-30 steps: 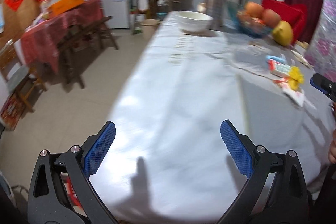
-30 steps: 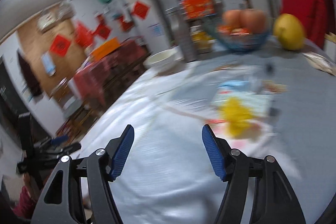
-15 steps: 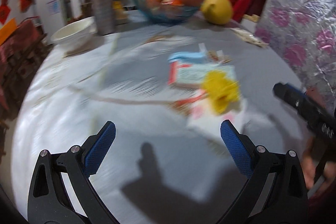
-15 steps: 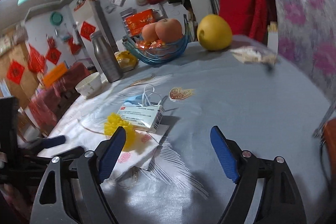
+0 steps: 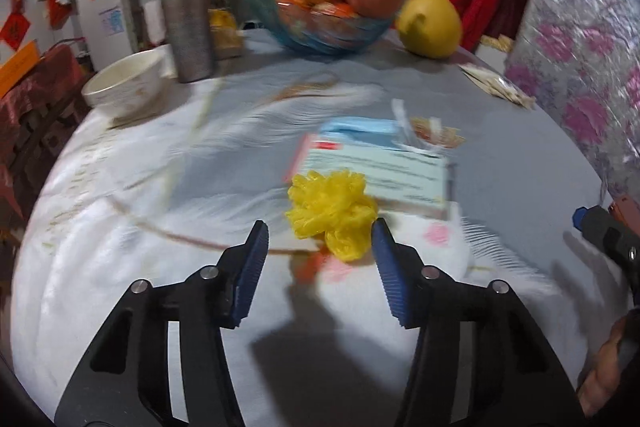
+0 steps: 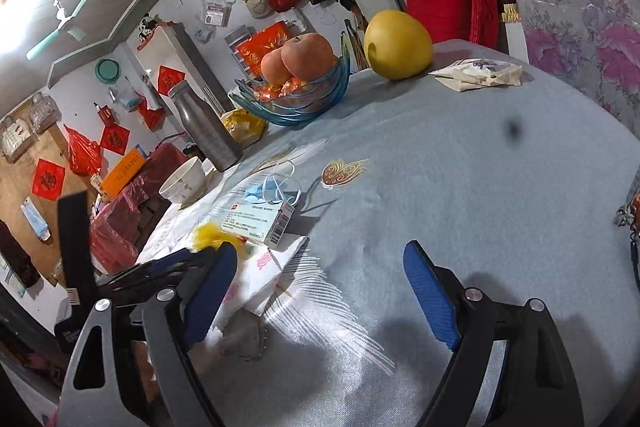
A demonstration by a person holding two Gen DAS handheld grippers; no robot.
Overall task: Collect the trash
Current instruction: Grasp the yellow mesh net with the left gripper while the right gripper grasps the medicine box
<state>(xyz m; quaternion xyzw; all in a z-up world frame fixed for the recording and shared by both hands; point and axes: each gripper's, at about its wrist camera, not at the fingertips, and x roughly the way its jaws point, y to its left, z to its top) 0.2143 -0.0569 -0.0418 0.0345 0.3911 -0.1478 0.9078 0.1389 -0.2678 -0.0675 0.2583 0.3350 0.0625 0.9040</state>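
A crumpled yellow plastic bag [image 5: 330, 209] lies on the grey tablecloth [image 5: 120, 267], partly on a white printed napkin [image 5: 436, 243]. Behind it lie a pale medicine box [image 5: 380, 173] and a blue face mask [image 5: 360, 127]. My left gripper [image 5: 318, 251] is open, its fingertips either side of the yellow bag's near edge, not closed on it. My right gripper [image 6: 316, 291] is open and empty over the cloth, right of the napkin [image 6: 264, 275]. The yellow bag [image 6: 208, 233], box [image 6: 260, 221] and mask [image 6: 272, 189] show in the right wrist view, with the left gripper at the bag.
At the back stand a white bowl [image 5: 124, 83], a metal bottle [image 5: 186, 11], a blue glass fruit bowl [image 5: 332, 27] and a yellow pomelo [image 5: 430, 25]. A snack packet [image 6: 478, 73] lies at the far right. A floral-covered surface [image 5: 584, 47] borders the table's right side.
My left gripper swung right and came down to the yellow bag, its jaws narrowing around it. My right gripper turned right and settled beside the napkin, still open.
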